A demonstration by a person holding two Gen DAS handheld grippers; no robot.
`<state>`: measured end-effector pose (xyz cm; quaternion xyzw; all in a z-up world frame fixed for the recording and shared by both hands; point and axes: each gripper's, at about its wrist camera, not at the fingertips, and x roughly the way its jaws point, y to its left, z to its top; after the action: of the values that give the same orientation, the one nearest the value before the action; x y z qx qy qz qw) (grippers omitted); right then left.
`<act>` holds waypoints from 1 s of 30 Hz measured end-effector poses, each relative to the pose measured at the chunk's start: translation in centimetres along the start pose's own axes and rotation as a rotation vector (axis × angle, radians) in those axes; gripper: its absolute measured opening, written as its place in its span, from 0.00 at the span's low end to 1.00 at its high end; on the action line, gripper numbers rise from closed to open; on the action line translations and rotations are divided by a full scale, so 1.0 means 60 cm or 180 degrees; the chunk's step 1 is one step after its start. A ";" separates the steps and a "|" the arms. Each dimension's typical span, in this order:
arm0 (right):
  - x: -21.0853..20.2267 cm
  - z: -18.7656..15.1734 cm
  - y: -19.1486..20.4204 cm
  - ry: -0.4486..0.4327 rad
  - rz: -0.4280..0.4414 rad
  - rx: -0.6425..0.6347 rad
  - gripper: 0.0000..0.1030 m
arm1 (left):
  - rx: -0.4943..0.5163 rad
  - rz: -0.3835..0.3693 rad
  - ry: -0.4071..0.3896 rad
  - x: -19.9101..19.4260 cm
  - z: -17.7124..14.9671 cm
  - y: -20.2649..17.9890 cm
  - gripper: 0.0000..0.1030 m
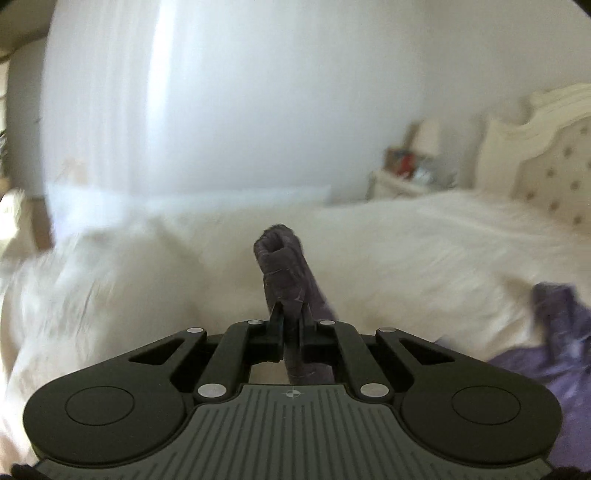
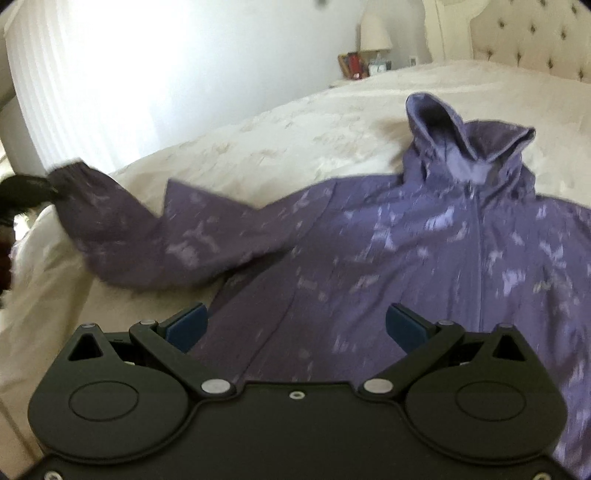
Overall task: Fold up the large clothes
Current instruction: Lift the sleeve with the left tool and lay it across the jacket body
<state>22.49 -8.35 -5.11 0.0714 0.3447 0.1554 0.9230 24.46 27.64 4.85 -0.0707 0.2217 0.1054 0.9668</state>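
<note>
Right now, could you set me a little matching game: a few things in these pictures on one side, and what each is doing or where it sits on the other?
Things:
1. cuff
2. hood
3. right gripper
4. lamp

States:
A. standing by the headboard
B. jaws wide apart over the jacket
C. clamped in the left gripper
D. lying open on the bed

Pairs: 1-C, 2-D, 3-B, 4-A
</note>
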 end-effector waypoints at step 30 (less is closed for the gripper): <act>0.094 0.028 -0.068 -0.0031 -0.0496 -0.0039 0.99 | 0.0911 -0.1747 -0.0774 -0.142 0.054 -0.339 0.06</act>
<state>28.58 -10.35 -8.28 0.0394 0.3438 0.0849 0.9344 23.08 7.09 13.33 0.0218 0.0899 -0.1835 0.9787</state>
